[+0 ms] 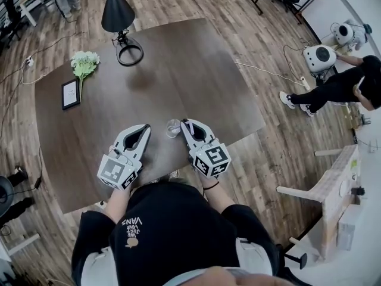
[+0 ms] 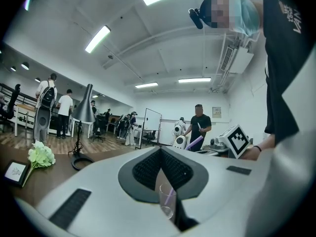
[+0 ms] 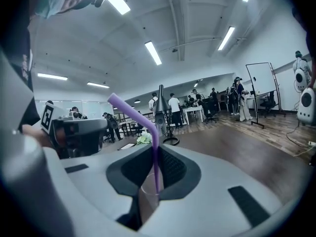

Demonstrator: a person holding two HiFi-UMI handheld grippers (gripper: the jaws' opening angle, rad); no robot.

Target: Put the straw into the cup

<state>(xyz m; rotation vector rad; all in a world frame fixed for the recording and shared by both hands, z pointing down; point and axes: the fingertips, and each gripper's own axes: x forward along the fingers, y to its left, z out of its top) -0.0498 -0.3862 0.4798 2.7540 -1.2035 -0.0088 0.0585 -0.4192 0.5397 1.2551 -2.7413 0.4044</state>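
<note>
A small clear cup (image 1: 173, 127) stands on the dark wooden table (image 1: 196, 70), near its front edge and between my two grippers. My right gripper (image 1: 186, 123) is shut on a purple bendy straw (image 3: 156, 162), which it holds upright with the bent top leaning left. The straw's lower end shows inside the outline of the cup (image 3: 147, 204). In the left gripper view the cup (image 2: 168, 202) has a purple line in it, and the straw's top (image 2: 194, 142) rises beyond. My left gripper (image 1: 146, 127) rests just left of the cup, shut and holding nothing.
On the far side of the table are a black lamp (image 1: 118, 14), a white flower bunch (image 1: 84, 63) and a small framed card (image 1: 70, 93). A person (image 1: 333, 88) sits on the floor at right beside a white robot (image 1: 319, 57). Pale wooden furniture (image 1: 336, 183) stands right of the table.
</note>
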